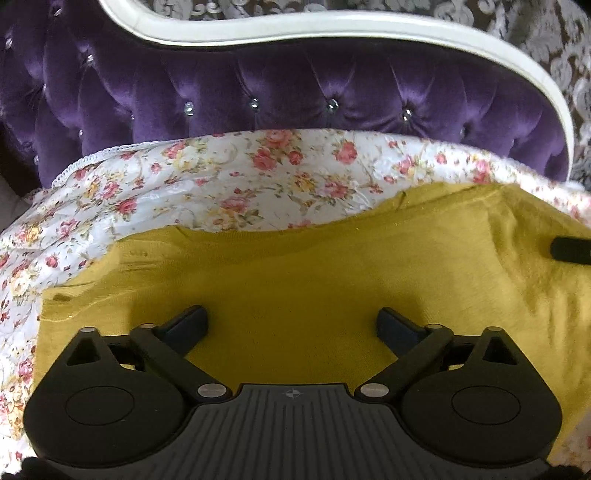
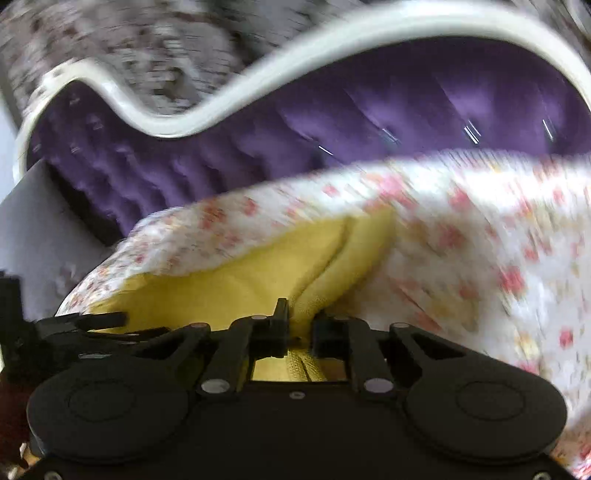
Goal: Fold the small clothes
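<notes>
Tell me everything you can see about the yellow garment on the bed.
The yellow garment is a mustard-yellow piece of soft, slightly fuzzy knit cloth; its type is unclear. It lies spread on the floral bedspread, below the purple tufted headboard, with a wavy, creased far edge. The left gripper hangs over it with jaws wide apart, gripping nothing. The right gripper is pinched shut on one edge, pulling a raised ridge of cloth up from the bed in the blurred right wrist view.

1. One mustard-yellow garment (image 1: 295, 273), the only piece of clothing I see.
2. One floral bedspread (image 1: 229, 184) beneath it.
3. One purple tufted headboard (image 1: 258, 96) with a single white frame (image 1: 332, 27).
4. Two tongs of mine: left tongs (image 1: 293, 323), right tongs (image 2: 299, 325).
</notes>
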{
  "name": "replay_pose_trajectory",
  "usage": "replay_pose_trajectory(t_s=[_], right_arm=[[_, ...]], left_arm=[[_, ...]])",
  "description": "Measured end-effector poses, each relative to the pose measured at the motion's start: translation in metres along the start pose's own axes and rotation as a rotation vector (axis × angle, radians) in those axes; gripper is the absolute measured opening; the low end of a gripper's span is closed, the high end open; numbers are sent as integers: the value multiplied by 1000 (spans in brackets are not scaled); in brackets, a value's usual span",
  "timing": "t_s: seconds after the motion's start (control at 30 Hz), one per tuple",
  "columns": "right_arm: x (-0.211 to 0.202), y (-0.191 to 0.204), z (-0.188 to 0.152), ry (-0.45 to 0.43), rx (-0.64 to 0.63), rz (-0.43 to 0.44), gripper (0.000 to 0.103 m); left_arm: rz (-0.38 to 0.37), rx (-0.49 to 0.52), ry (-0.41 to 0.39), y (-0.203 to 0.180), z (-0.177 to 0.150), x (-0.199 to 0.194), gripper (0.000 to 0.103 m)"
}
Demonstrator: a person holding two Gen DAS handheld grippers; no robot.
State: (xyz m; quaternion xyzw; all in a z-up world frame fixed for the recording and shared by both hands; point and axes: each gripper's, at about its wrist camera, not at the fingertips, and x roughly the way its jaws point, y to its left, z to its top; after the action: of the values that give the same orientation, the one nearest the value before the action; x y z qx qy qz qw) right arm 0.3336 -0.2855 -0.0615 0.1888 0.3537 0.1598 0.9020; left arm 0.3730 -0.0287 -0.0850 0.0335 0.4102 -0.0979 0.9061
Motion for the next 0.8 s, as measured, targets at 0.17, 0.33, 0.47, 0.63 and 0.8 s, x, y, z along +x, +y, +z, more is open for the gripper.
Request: replay_pose_trajectory(t_s=[0.17, 0.33, 0.47, 0.63, 0.8], right_arm=[[2, 86, 8, 6, -166, 103, 20], [45, 169, -21, 99, -366, 130, 21], [62, 200, -54, 103, -468, 138, 30], [30, 192, -59, -2, -432, 179, 55], [-20, 179, -67, -123, -509, 21, 99]], left_arm=[[-59, -136, -30, 47, -4, -24, 89], [-47, -243, -53, 103, -9, -48, 89], [-58, -294, -46, 132, -16, -58, 90], [-104, -318, -54, 143, -20, -70, 90], [-170, -317, -50, 131, -16, -73, 91]])
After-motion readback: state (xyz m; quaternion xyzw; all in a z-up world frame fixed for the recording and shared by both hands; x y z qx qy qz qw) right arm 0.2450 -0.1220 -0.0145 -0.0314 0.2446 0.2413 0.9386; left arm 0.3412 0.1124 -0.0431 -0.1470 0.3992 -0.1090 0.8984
